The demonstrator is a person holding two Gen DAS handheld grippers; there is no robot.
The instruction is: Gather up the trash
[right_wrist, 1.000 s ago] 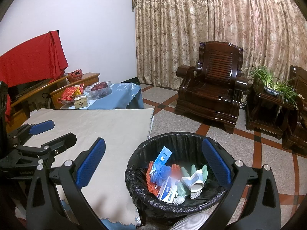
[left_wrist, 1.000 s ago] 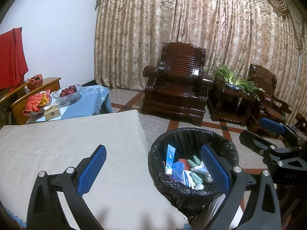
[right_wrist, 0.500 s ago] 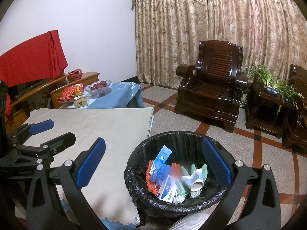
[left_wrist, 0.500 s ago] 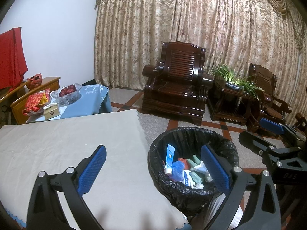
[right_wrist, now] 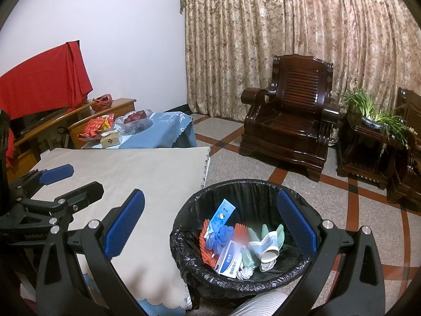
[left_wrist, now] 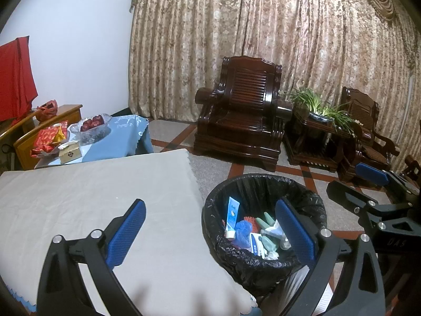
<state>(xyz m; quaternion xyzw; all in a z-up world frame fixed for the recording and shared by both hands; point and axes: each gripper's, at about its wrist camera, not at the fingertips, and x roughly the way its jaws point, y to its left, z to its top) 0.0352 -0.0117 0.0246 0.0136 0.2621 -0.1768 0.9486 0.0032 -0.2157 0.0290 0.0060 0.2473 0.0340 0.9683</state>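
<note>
Trash sits in the bin (right_wrist: pixel 244 276), black liner folded over the rim, on the floor just beside the corner of the beige-covered table (left_wrist: pixel 92 197). Inside: blue-white tube (right_wrist: pixel 222 214) leaning upright against the liner, crumpled blue wrapper (right_wrist: pixel 221 238), orange bristly piece (right_wrist: pixel 204 247), white-blue box (right_wrist: pixel 229 262), pale green gloves (right_wrist: pixel 265 233), white paper cup (right_wrist: pixel 268 255) on its side. One item in the bin is blurred, can't tell what it is.

Left gripper (left_wrist: pixel 210 233): jaws spread wide, nothing between them; one blue pad over the table edge, the other over the bin's rim. Right gripper (right_wrist: pixel 210 226): same, wide apart and empty, one pad over the cloth, the other over the bin's far side. Each gripper shows up at the edge of the other's view, flanking the bin.

Tabletop nearest the bin is bare cloth, scalloped hem hanging at the corner. Ribbed white fabric (right_wrist: pixel 257 305) just below the bin, looks like a trouser leg, not certain.

Beyond the bin: dark carved wooden armchair (right_wrist: pixel 289 115), patterned curtain (right_wrist: pixel 289 26) behind it. Side stand with a potted green plant (right_wrist: pixel 379 115) next to the armchair. Across the table from the bin: blue-clothed low table (right_wrist: pixel 158 131) with a glass bowl of red fruit (right_wrist: pixel 135 117), small box (right_wrist: pixel 110 139), red packets (right_wrist: pixel 94 127). Red cloth (right_wrist: pixel 44 79) draped further back.
</note>
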